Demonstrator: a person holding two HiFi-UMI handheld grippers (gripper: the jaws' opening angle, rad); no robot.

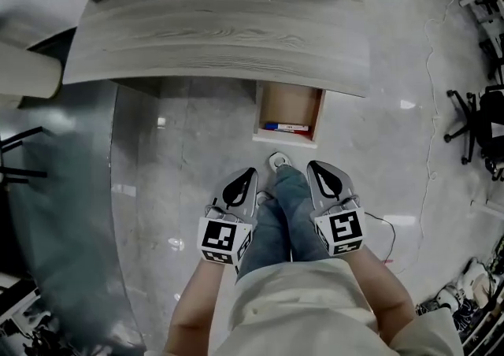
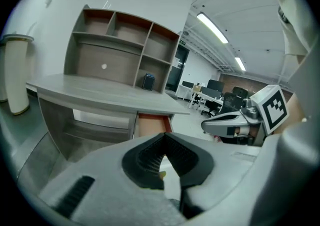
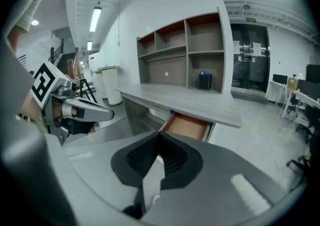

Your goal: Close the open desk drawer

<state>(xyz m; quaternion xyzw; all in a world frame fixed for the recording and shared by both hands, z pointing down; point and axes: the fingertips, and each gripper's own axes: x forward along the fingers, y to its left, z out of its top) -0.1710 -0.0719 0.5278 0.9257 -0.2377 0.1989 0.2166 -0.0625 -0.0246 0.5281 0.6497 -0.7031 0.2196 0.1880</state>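
Both claws closed on nothing, short of the open drawer.
At left, the left gripper (image 1: 249,175) has its jaws pressed together and empty, beside the person's leg (image 1: 287,213). Ahead, the drawer (image 1: 290,106) stands pulled out from under the desk's (image 1: 213,39) front edge, near its right end, with what look like pens (image 1: 285,127) along its front wall. Right of the leg, the right gripper (image 1: 315,167) is likewise pressed together, empty, apart from the drawer.

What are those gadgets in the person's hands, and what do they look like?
The grey plastic left tongs and right tongs taper to a tip, with black ribbed pads inside; each carries a white cube with black square markers.
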